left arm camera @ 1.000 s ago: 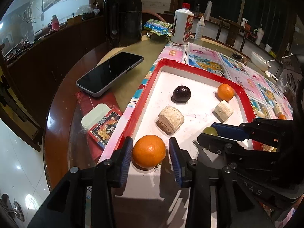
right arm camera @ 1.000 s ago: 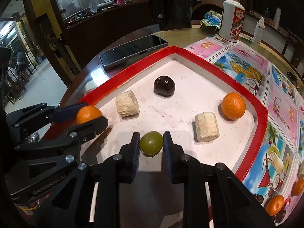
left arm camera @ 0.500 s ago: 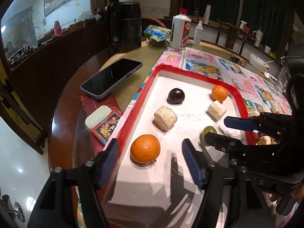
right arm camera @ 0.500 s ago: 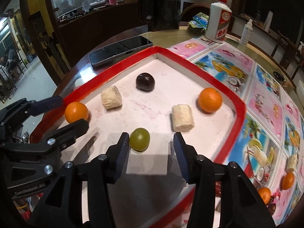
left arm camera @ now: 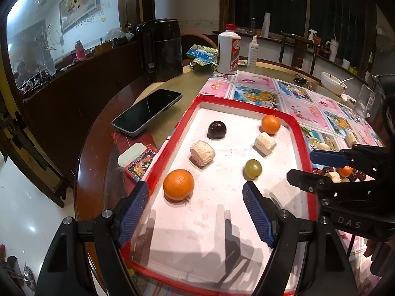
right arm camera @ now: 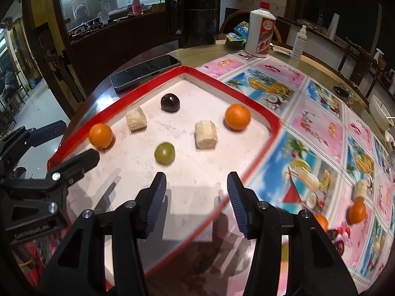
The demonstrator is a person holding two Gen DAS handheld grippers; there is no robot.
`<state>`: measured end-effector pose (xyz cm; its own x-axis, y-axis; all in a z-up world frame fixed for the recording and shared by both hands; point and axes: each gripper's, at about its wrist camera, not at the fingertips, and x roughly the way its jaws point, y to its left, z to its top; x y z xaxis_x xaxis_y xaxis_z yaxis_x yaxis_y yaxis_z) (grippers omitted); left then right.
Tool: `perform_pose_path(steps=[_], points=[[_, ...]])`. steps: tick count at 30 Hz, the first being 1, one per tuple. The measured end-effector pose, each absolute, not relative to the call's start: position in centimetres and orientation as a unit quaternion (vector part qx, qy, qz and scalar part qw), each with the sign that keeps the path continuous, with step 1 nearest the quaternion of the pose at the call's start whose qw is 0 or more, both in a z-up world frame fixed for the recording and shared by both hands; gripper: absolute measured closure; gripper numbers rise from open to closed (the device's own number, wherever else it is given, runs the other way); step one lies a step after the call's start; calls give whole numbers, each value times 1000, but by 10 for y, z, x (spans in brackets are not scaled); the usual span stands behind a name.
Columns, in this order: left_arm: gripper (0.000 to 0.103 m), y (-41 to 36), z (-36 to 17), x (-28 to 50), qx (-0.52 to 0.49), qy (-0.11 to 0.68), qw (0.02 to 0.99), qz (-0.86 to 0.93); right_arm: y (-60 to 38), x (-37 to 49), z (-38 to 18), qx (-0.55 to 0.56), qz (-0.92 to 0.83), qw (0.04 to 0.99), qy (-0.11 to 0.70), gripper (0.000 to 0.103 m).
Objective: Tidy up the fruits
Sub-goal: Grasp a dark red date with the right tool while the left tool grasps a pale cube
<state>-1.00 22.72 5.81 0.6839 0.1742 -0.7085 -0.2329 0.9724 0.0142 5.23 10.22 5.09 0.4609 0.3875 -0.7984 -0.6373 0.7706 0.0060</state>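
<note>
Both grippers hung spread and empty over the near end of the red tray point(left arm camera: 302, 133).

The left gripper point(left arm camera: 196, 212) stood wide apart, with the near orange point(left arm camera: 178, 184) lying on the tray just ahead of it, nearer its left finger and touching neither. The right gripper point(right arm camera: 196, 206) was likewise spread, the green grape point(right arm camera: 164, 153) resting ahead of it, just beyond its left fingertip. Farther up the tray lay two pale chunks point(left arm camera: 202, 153) point(left arm camera: 265, 144), a dark plum point(left arm camera: 216, 129) and a second orange point(left arm camera: 270, 124), all apart from one another. More fruit pieces point(right arm camera: 356, 211) lay on the tablecloth point(right arm camera: 313, 113) to the tray's right.
</note>
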Motion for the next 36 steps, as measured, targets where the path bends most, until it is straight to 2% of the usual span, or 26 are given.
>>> perform_pose_path(steps=[6,14,20,29,31,35,36], points=[[25,200,65,-23,-44,380,920,86,61,30,54,-137,306,841,425,49],[25,124,62,-28,-17,392,920,0,-35,5,40,-96,270,843,456,46],[25,77,48,-2,-4,412,910,-29,-106,4,24,-56,218,849,478,46],[26,63,29,54,-66,439,896,4,-152,8,18,-13,208,852,480,46],[32,63,25,58,-75,444,893,13,-155,12,17,-8,214,853,476,46],[36,65,16,64,-92,452,887,26,-158,28,21,-4,223,859,460,46],[41,67,16,65,-94,453,886,28,-157,35,22,-4,226,861,456,46]])
